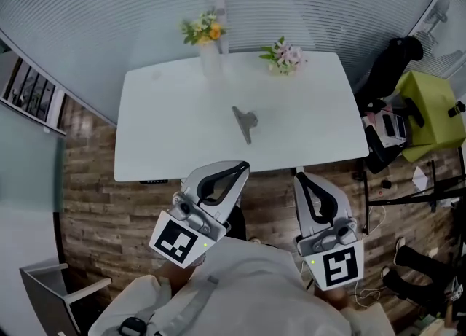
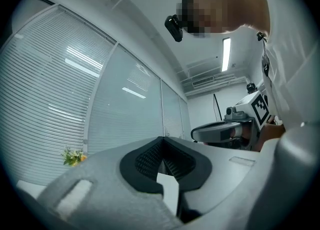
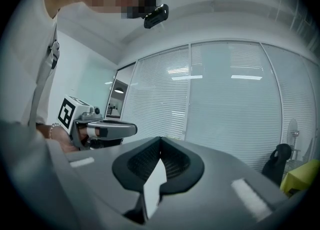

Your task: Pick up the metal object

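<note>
The metal object (image 1: pixel 245 122), a grey flat piece with a wider head, lies near the middle of the white table (image 1: pixel 160 145). Both grippers hover close to my chest, short of the table's near edge and apart from the object. My left gripper (image 1: pixel 234 171) is shut with nothing held, and in its own view the jaws (image 2: pixel 162 160) meet and tilt up toward the blinds. My right gripper (image 1: pixel 301 177) is likewise shut and empty, its jaws (image 3: pixel 160 158) closed in its own view. Each gripper view shows the other gripper: the right one (image 2: pixel 225 131) and the left one (image 3: pixel 102 130).
A vase of yellow and orange flowers (image 1: pixel 204 32) and a small pink bouquet (image 1: pixel 284 55) stand at the table's far edge. To the right are a green seat (image 1: pixel 429 112), a black bag (image 1: pixel 393 61) and cables on the wood floor. Blinds cover the glass walls.
</note>
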{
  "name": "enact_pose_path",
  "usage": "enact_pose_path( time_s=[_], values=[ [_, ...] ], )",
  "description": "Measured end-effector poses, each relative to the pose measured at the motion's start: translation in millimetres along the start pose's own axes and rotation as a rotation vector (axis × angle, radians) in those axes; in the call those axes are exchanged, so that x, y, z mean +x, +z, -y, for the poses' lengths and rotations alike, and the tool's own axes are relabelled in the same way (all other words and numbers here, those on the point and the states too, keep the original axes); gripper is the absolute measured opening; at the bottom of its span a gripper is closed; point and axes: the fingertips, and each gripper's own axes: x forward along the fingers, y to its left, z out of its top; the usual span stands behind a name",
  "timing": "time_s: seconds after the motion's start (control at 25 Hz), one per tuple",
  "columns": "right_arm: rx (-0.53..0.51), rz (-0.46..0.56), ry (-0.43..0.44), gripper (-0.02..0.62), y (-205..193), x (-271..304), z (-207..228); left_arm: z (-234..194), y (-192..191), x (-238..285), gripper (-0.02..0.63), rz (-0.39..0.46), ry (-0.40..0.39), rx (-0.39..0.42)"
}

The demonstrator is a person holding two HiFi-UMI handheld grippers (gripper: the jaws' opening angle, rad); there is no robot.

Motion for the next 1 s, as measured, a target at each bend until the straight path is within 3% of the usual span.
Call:
enact_pose_path(
  time_s=[0.6,1.0],
  values=[
    [-0.013,0.028,-0.027,0.005,11.2,131.0,39.6,-125.2,-2.7,53.8,0.005,0.002,-0.035,0.017],
    [-0.008,0.013,-0.037,0.005,4.4,182.8,53.0,-173.5,-16.1,70.8,0.005,-0.008,-0.044,-0.001]
  ],
)
